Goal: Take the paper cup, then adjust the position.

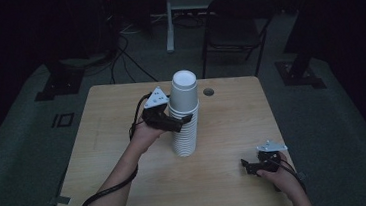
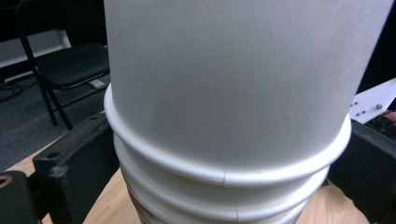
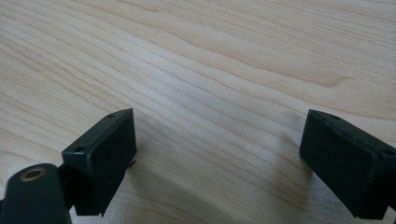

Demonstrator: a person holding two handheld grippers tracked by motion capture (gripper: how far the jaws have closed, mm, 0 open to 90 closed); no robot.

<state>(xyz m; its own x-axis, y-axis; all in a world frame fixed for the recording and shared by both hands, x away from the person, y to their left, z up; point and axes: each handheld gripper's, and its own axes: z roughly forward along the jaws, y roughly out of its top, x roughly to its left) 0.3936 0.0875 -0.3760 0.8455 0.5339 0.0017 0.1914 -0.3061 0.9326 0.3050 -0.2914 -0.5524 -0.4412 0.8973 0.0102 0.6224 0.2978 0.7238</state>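
Note:
A tall stack of upturned white paper cups [image 1: 185, 139] stands at the middle of the wooden table [image 1: 121, 113]. Its top cup [image 1: 185, 90] sits higher than the rest. My left gripper [image 1: 185, 119] reaches in from the left at the stack's upper part. In the left gripper view the stack's rims [image 2: 224, 179] lie between the two black jaws, which touch them on both sides; the left gripper [image 2: 224, 158] is shut on the stack. My right gripper [image 1: 247, 166] rests low near the front right of the table, apart from the cups. It is open over bare wood [image 3: 219, 154].
A small round hole [image 1: 208, 91] lies in the tabletop just right of the stack. A black folding chair [image 1: 234, 23] and a white table leg [image 1: 168, 24] stand behind the table. Cables run over the dark floor at the back left.

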